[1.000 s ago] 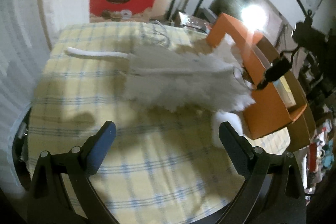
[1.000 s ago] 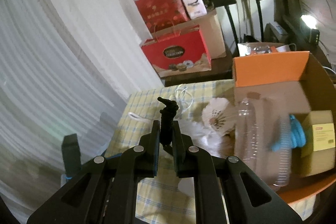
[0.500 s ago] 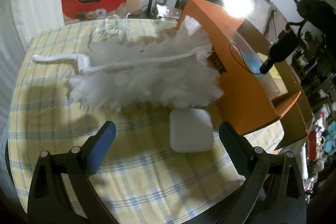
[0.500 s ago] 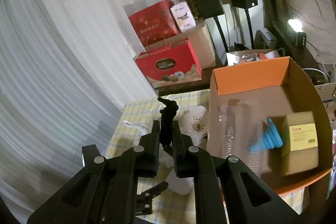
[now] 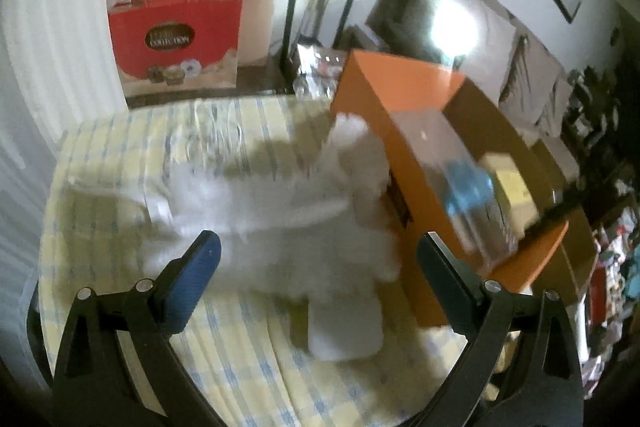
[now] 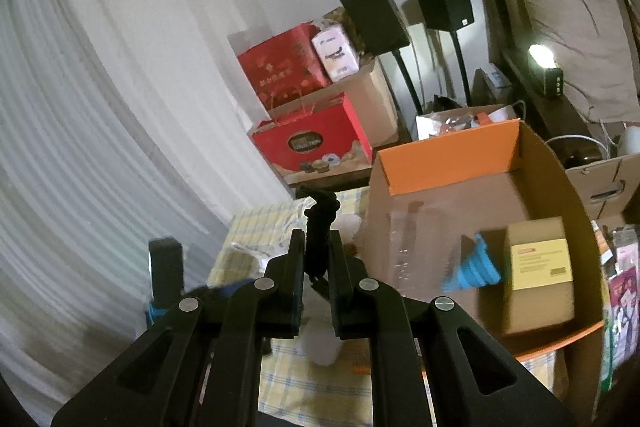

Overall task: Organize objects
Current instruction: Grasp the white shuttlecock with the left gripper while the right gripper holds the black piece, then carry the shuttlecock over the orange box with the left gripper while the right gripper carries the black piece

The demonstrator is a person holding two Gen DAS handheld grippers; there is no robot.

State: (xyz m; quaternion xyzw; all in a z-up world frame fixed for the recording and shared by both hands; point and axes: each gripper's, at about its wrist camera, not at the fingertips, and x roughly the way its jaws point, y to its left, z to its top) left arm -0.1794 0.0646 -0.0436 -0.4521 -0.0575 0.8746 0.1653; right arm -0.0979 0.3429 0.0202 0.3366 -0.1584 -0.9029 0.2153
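The left wrist view is motion-blurred: the white feather duster [image 5: 276, 223] reads as a fluffy mass with a faint handle, and the weave of the yellow checked tablecloth [image 5: 240, 359] is smeared. In the right wrist view the right gripper's body hides most of the tabletop, and a clear plastic bottle [image 6: 404, 247] inside the box is barely legible.

The right gripper [image 6: 318, 259] is pinching a black jointed clamp mount [image 6: 318, 227], which stands upright between its fingers, raised above the tabletop. The left gripper [image 5: 318, 259] is spread wide with nothing between its fingers, poised over the duster.

The duster lies across the middle of the tabletop, its far end touching the wall of the orange cardboard box [image 6: 448, 157] at the right edge. A white rounded pad [image 5: 344, 327] lies just beside the duster, toward the near edge.

The open box holds the bottle, a blue collapsible funnel [image 6: 476, 267] and a small brown carton [image 6: 536, 271] bearing a yellow label.
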